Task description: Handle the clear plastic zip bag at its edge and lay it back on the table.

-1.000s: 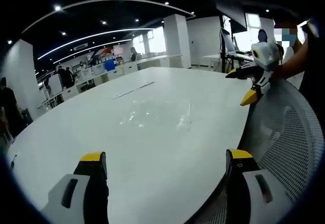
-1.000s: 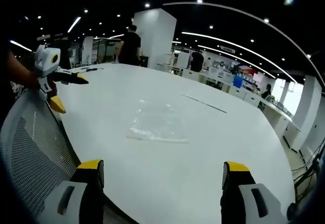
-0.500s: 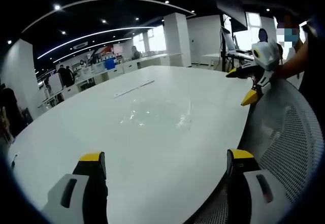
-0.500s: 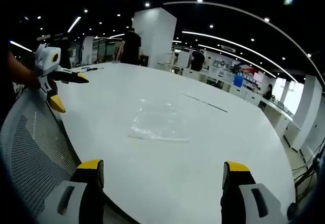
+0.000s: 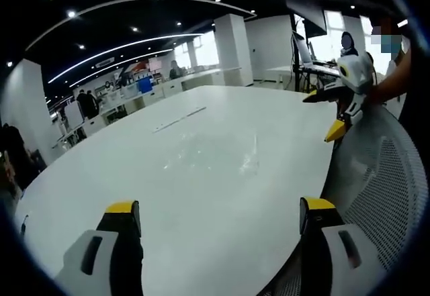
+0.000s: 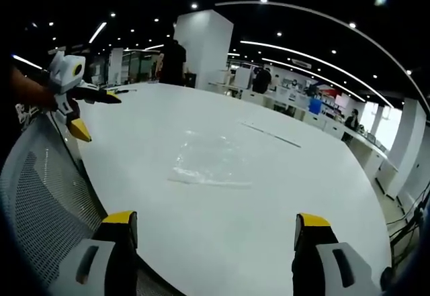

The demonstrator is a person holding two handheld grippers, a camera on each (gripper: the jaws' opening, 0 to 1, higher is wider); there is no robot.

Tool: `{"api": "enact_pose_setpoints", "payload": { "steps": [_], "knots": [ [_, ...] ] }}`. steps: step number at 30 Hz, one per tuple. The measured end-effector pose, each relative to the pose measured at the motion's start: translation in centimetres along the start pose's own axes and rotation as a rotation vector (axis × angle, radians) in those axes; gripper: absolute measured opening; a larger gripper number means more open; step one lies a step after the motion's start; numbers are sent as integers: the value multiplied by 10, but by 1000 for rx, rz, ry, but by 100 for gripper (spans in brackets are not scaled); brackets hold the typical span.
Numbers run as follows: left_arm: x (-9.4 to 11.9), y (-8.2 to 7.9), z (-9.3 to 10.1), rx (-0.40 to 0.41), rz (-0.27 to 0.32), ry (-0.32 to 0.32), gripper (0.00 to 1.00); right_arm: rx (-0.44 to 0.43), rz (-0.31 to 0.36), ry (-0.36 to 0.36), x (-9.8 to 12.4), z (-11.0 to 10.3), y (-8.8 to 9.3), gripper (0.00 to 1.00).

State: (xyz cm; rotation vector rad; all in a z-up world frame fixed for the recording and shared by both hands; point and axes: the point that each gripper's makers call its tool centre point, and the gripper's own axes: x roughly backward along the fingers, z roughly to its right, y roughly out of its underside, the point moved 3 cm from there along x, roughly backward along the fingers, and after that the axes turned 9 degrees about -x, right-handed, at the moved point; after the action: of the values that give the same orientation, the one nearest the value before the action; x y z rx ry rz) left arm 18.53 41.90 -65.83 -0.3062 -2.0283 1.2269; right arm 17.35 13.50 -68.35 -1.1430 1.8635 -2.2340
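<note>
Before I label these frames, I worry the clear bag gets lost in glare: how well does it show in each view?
Left gripper view: the clear plastic zip bag is nearly washed out, marked only by faint glints on the glossy white table. Right gripper view: its crinkles and near edge read more clearly. Fisheye bending curves the table rim and ceiling lights in both views.

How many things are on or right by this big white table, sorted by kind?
Clear plastic zip bag: 1
Hand-held grippers, left gripper and right gripper: 2
Grey mesh chair back: 1
White table: 1
Total: 5
</note>
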Motion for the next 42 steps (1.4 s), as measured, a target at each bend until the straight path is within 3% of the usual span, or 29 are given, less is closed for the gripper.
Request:
{"api": "enact_pose_setpoints", "payload": {
  "steps": [8, 17, 35, 42],
  "knots": [
    [-9, -9, -2, -15, -3, 18, 97, -3, 1, 3, 0, 0, 0, 98],
    [-26, -5, 8, -20, -44, 68, 97, -2, -3, 2, -1, 0, 0, 98],
    [-63, -19, 18, -70, -63, 135, 97, -16, 2, 5, 0, 2, 0, 98],
    [-80, -25, 23, -100, -51, 164, 91, -10, -3, 7, 0, 2, 1, 98]
  ]
}}
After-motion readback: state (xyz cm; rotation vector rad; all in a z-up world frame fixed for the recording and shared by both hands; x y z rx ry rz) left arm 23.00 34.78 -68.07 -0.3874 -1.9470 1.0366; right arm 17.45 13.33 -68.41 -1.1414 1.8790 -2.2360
